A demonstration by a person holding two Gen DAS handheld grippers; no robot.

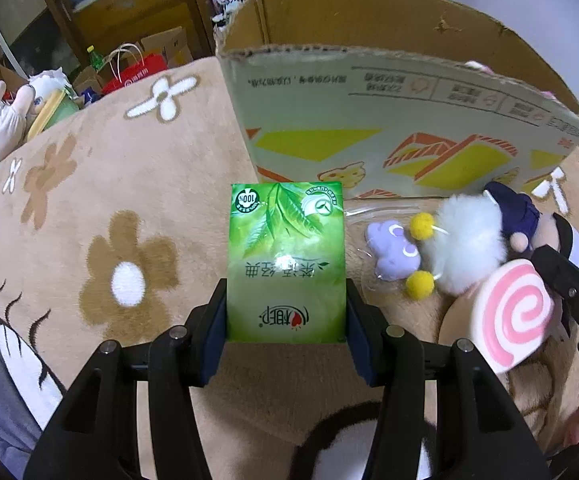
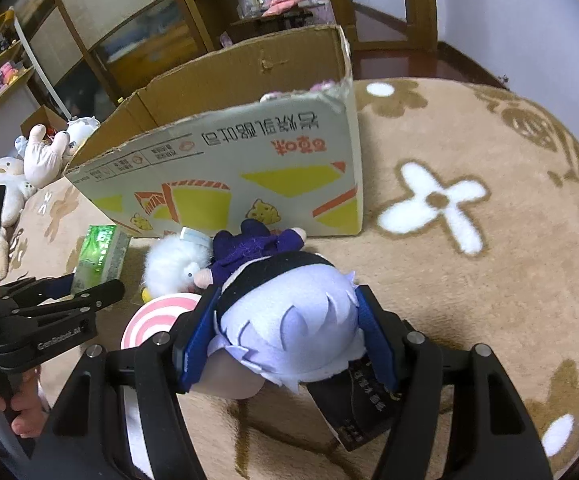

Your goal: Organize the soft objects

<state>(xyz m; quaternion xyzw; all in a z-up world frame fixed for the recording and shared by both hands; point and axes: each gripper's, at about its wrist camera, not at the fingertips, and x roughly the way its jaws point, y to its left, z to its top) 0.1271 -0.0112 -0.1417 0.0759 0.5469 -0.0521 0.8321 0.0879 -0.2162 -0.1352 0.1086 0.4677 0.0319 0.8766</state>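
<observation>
**Both grippers loaded beside the cardboard box**

While the left gripper [image 1: 285, 312] clamps the lower edges of a green tissue pack [image 1: 286, 256], the right gripper [image 2: 285, 332] closes its pads on the pale-haired head of a plush doll [image 2: 289, 320]. Ahead of both stands the cardboard box [image 1: 369, 112] on a flowered blanket [image 1: 109, 220]. Both items look light and squashy; the glossy pack may slip, so a mid-body grip seems safest.
</observation>
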